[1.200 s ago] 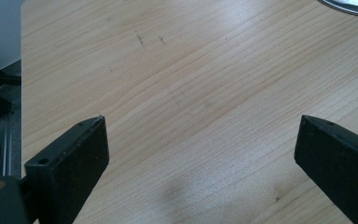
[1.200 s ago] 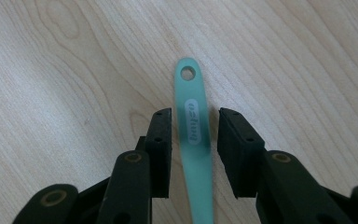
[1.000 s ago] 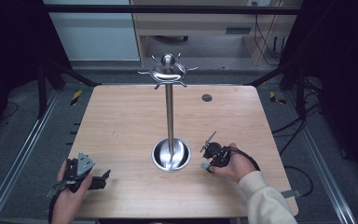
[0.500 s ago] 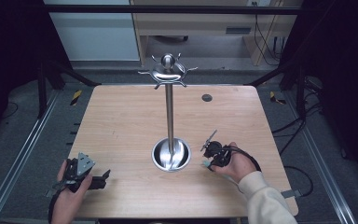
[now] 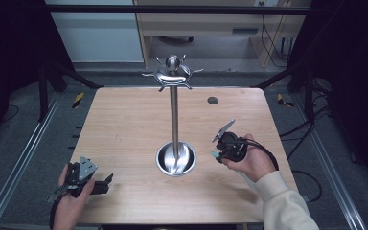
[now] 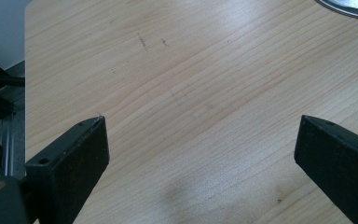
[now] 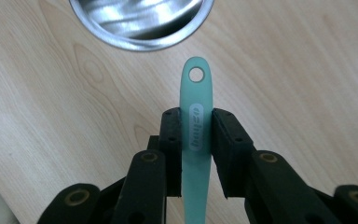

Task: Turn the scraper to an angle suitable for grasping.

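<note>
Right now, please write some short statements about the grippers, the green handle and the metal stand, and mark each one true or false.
1. The right gripper clamps a green handle. True.
2. The handle's end has no hole. False: a round hole is near its tip.
3. The left gripper holds a spoon. False: its jaws stand wide apart over the bare table.
4. The metal stand rises from a round base. True.
5. The stand lies flat on the table. False: it stands upright.

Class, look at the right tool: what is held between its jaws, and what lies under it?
The right tool is shut on a teal handle with a hanging hole at its tip. Under it lie the wooden table and the stand's steel base. The handle's other end is hidden behind the tool.
</note>
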A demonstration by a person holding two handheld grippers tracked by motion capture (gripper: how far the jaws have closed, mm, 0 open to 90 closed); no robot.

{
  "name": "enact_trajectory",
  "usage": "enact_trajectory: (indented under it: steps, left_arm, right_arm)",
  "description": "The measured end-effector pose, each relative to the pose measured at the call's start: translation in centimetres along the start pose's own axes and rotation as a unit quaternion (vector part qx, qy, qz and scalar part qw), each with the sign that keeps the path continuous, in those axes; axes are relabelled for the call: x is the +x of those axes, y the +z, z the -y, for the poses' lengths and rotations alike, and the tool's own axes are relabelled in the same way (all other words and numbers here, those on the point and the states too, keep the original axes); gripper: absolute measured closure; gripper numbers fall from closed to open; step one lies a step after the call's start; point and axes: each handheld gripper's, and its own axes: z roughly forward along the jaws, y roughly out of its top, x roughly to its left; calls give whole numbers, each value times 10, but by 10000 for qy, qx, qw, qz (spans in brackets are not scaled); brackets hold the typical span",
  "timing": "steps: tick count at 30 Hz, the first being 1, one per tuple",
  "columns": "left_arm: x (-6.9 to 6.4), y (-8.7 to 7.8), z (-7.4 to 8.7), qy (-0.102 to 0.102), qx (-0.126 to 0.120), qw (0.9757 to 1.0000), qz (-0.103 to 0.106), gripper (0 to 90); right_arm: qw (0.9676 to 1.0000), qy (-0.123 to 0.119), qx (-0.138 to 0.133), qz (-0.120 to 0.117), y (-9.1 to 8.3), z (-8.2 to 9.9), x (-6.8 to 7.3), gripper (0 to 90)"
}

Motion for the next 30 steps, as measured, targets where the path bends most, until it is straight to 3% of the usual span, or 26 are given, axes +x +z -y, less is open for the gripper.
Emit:
enact_trajectory:
  steps: [9,18,26,30]
  left_arm:
    - [0,0,-1,20,-2,10000,-2,28]
    - [-1,1,-1,31,-10,10000,0,27]
    - [-1,0,-1,21,-13,10000,-3,27]
    - [-1,1,-1,30,-3,10000,-2,27]
  right_arm:
    - [9982,9,-591,76,-35,-11,-4,745]
    - [9954,78,-951,50,-48,-10,-9,745]
    - [9874,216,-1567,19,-69,-12,-11,745]
    - [9844,232,-1745,-16,-76,-14,-11,745]
